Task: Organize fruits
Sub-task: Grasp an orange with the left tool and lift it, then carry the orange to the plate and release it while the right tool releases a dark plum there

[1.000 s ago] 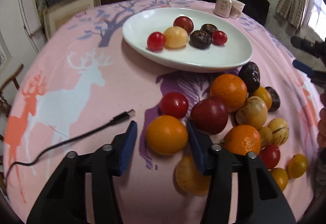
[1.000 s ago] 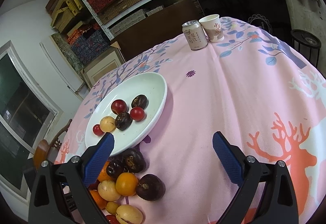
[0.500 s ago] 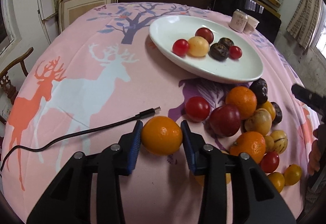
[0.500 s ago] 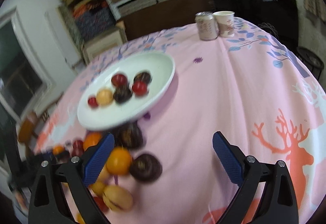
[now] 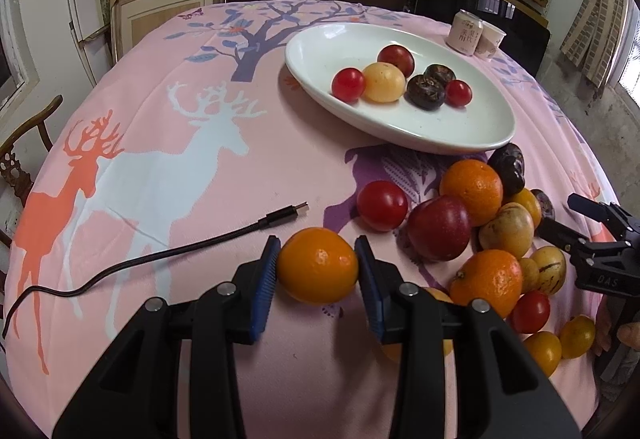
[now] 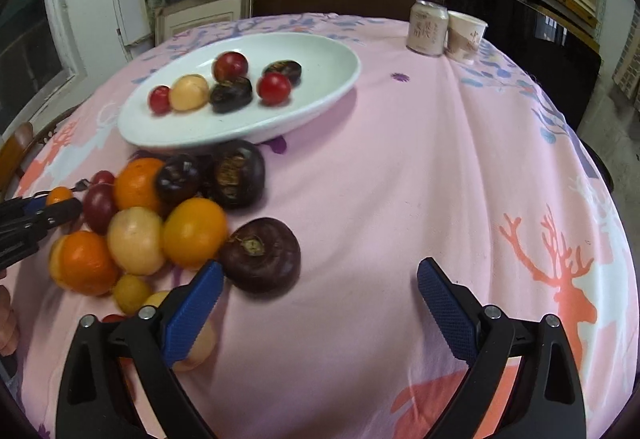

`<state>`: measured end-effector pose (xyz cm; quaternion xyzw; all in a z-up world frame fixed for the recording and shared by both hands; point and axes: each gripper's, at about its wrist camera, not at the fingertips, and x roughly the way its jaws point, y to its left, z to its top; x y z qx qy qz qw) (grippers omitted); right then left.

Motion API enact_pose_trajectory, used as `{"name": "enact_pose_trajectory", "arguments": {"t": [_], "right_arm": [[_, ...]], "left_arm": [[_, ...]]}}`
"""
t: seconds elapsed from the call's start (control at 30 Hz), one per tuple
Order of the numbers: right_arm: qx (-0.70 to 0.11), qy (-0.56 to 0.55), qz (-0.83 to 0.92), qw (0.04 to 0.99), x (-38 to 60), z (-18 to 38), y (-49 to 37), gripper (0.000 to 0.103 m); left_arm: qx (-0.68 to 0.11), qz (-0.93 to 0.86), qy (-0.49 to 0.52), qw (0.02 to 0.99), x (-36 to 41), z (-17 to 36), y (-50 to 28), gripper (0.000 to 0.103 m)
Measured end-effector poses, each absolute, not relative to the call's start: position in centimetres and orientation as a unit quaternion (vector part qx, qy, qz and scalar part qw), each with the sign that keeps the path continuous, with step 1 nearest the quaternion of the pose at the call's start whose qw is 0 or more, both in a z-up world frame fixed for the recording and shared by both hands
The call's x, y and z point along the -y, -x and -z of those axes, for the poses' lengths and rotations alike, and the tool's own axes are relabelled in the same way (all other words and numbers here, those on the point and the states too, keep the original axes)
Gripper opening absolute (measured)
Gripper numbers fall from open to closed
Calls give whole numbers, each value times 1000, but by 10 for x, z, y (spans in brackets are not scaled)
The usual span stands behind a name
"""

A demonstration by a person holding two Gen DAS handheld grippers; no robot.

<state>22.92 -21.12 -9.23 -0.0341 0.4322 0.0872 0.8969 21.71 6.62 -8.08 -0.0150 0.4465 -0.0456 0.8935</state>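
Note:
My left gripper (image 5: 317, 266) is shut on an orange (image 5: 318, 265), both blue pads pressed against its sides, held just above the pink tablecloth. A pile of fruit (image 5: 484, 223) lies to its right: oranges, red tomatoes, yellow and dark purple fruits. Beyond it stands a white oval plate (image 5: 460, 131) holding several small fruits. In the right wrist view my right gripper (image 6: 318, 289) is open, nothing between its pads. A dark purple fruit (image 6: 262, 253) lies just inside its left finger, with the pile (image 6: 140, 223) further left and the plate (image 6: 320, 95) behind.
A black USB cable (image 5: 168, 255) trails across the cloth left of the left gripper. A drink can (image 6: 427, 27) and a paper cup (image 6: 464, 36) stand at the table's far edge. Shelves and a wooden chair (image 5: 20, 159) surround the round table.
The left gripper closed on the orange and lifted it slightly off the cloth. The right gripper rolled and sank toward the fruit pile, bringing the dark purple fruit close to its left finger.

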Motion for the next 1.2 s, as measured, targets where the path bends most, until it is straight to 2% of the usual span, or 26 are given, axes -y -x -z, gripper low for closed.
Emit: {"name": "enact_pose_trajectory", "arguments": {"t": [0.13, 0.23, 0.3, 0.53, 0.67, 0.77, 0.8, 0.83, 1.2], "right_arm": [[-396, 44, -6, 917, 228, 83, -231, 98], [-405, 15, -33, 914, 232, 84, -230, 98], [-403, 38, -40, 914, 224, 86, -230, 97], [-424, 21, -69, 903, 218, 93, -238, 69], [-429, 29, -73, 900, 215, 97, -240, 65], [-427, 30, -76, 901, 213, 96, -239, 56], [-425, 30, -78, 901, 213, 96, -238, 45], [-424, 30, -81, 902, 212, 95, -237, 42], [-422, 8, -87, 902, 218, 93, -237, 42]], "left_arm": [[-447, 44, 15, 893, -66, 81, -217, 38], [-453, 43, 12, 891, -65, 83, -218, 38], [-454, 43, 12, 890, -66, 83, -218, 38], [-455, 41, 11, 889, -66, 85, -219, 38], [-457, 40, 10, 889, -66, 86, -219, 38], [-457, 39, 9, 889, -65, 85, -219, 38], [-457, 39, 8, 889, -65, 86, -219, 38], [-457, 39, 8, 889, -65, 86, -219, 38], [-446, 25, -5, 895, -63, 84, -218, 38]]}}
